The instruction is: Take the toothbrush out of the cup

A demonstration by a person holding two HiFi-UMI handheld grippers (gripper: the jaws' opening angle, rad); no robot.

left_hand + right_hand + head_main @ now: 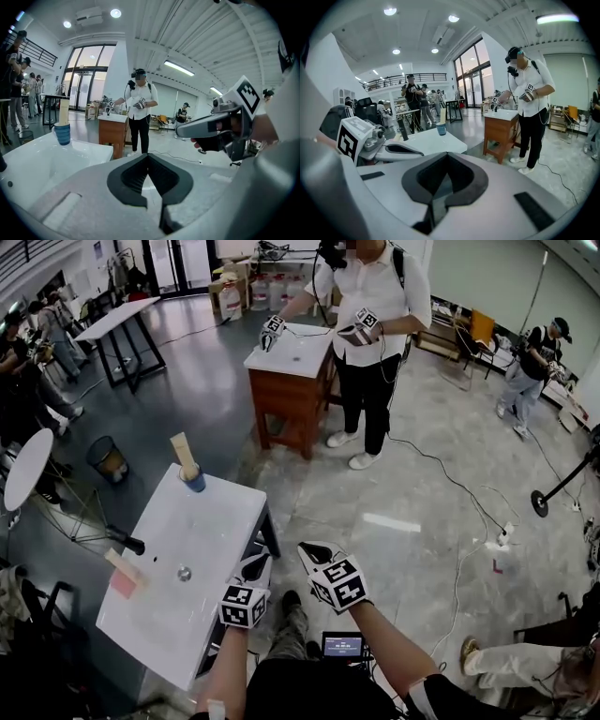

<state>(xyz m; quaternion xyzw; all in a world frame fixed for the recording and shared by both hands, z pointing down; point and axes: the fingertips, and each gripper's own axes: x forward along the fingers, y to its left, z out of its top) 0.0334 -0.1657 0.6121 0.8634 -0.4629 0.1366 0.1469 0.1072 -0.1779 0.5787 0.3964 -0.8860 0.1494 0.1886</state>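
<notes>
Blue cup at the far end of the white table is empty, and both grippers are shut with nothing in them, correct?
Not empty: the head view shows the toothbrush standing in the blue cup on the white table. The left gripper and right gripper are shut with nothing in them, as you said.

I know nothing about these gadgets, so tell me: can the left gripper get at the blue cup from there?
Probably, with a forward reach: the left gripper is beside the white table's long edge and the blue cup at its far end, nothing standing between. Its fingers are shut.
</notes>
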